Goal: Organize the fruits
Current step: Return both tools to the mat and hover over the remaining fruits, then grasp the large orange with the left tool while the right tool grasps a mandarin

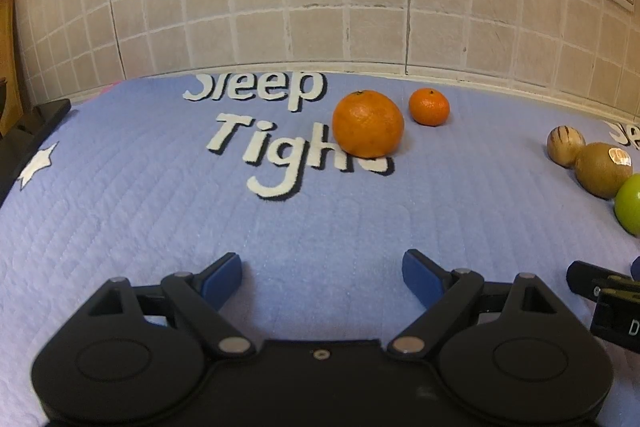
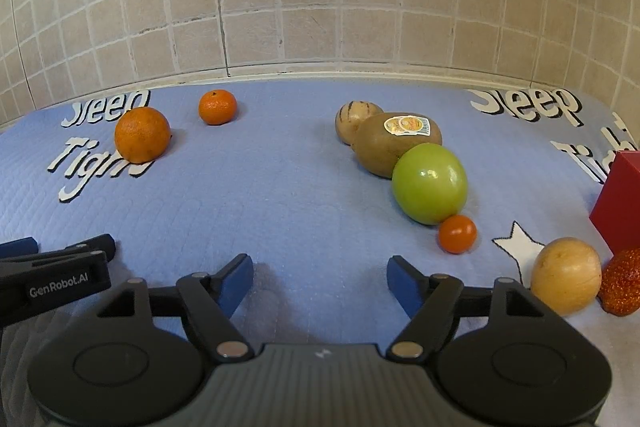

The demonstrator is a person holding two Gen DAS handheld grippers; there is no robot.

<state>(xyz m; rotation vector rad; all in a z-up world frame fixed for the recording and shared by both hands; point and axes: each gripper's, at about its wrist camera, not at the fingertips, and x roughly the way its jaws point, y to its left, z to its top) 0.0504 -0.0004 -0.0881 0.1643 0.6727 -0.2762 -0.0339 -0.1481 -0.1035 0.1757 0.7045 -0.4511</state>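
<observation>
Lying in a diagonal line on the blue quilt (image 2: 280, 187), touching one after another, are a small striped melon (image 2: 354, 117), a kiwi (image 2: 394, 143) w/ a sticker, a green apple (image 2: 430, 183) & a tiny orange tomato (image 2: 457, 233); a big orange (image 2: 142, 135) & a small tangerine (image 2: 218, 107) are sitting well apart from them at the left, near the tiled wall. A tan round fruit (image 2: 566, 275) & a red bumpy one (image 2: 624, 281) are resting at the right by a red box (image 2: 618, 203). Both tools are hovering low over the quilt: the right gripper (image 2: 320, 281) is standing released, nothing btwn its blue pads, & the left gripper (image 1: 322, 281) is likewise spread wide, empty. The kiwi is looking like the one w/ a clear long axis, running roughly left-right, sticker up; probably soft, so pinching gently across its short width is looking best. The apple is prob. firm, smooth, a bit slippery — gripping across its widest middle. The tomato is likely fragile, light.
</observation>
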